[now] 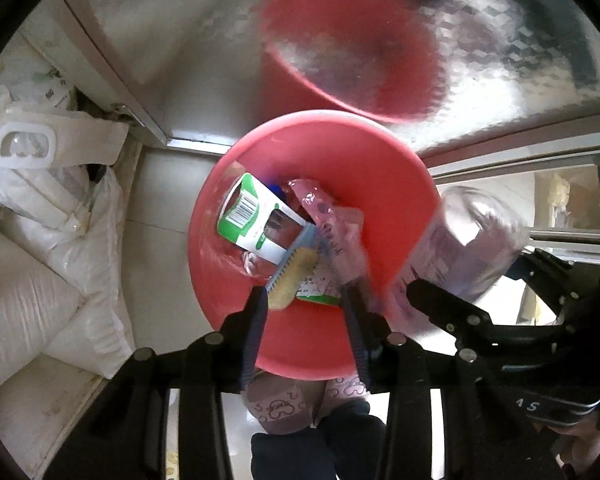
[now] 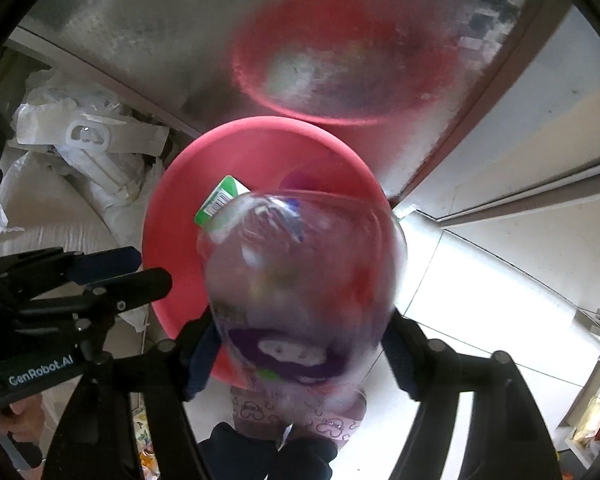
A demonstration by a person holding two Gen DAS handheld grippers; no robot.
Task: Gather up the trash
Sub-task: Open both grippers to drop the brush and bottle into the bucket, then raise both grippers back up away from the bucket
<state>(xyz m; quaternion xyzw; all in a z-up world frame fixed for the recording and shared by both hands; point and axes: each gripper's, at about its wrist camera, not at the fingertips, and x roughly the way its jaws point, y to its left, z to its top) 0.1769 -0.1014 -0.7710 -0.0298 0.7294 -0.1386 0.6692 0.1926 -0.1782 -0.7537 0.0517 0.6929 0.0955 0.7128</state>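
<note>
Right wrist, bottle [image 2: 300, 292] blocking red bin [image 2: 172, 248]

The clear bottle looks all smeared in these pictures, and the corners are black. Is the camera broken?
Probably not. In the right wrist view the clear bottle sits very near the lens between the fingers, so it blurs; in the left wrist view it smears too, while the green carton in the red bin stays sharp. Black corners and bent lines come from the fisheye lens.
</note>
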